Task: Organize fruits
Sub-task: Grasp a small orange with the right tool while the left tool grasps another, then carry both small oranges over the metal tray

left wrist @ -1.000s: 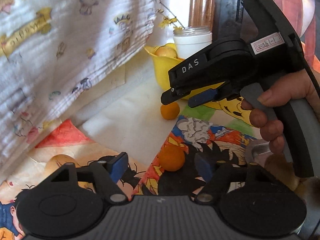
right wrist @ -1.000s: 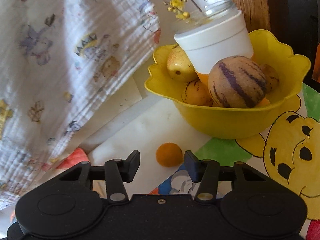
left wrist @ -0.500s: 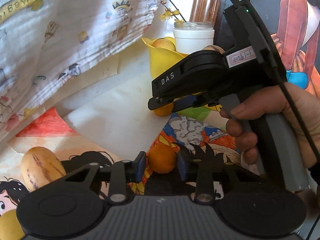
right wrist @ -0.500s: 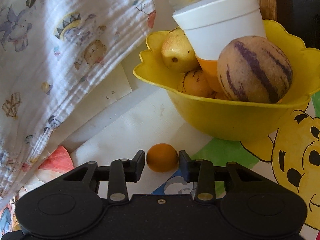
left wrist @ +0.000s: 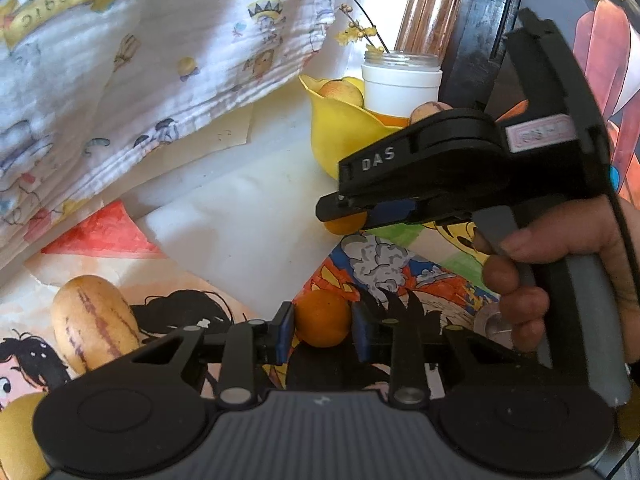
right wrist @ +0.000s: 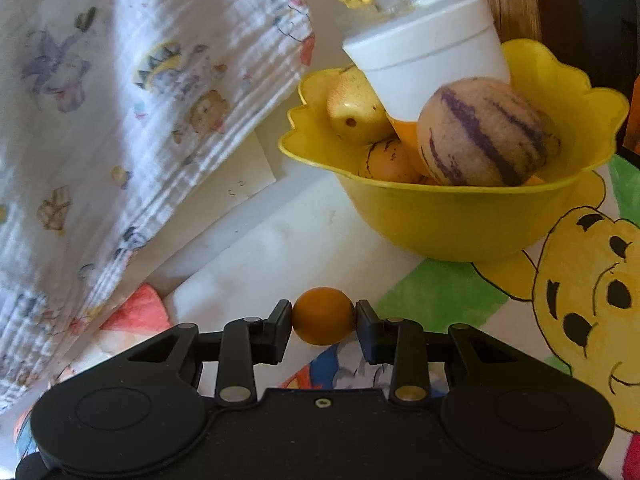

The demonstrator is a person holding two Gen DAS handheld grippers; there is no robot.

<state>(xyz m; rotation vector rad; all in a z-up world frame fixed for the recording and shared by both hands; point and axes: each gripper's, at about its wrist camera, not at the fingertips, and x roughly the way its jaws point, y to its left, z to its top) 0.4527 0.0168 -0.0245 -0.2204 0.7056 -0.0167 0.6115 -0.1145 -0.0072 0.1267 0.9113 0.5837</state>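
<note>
right gripper (right wrist: pixel 323 322) clamped on small orange fruit (right wrist: pixel 323 321), yellow bowl (right wrist: pixel 460 224) beyond holding fruit, perhaps pepino melons

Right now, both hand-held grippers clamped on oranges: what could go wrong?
1. The yellow bowl is already crowded by a white jar and a striped fruit; added oranges might roll out.
2. The right hand-held gripper pinches its small orange at the fingertips, so it could slip.

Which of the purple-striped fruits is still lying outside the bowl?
The striped fruit on the drawings, left of the left gripper; the others lie in the yellow bowl.
</note>
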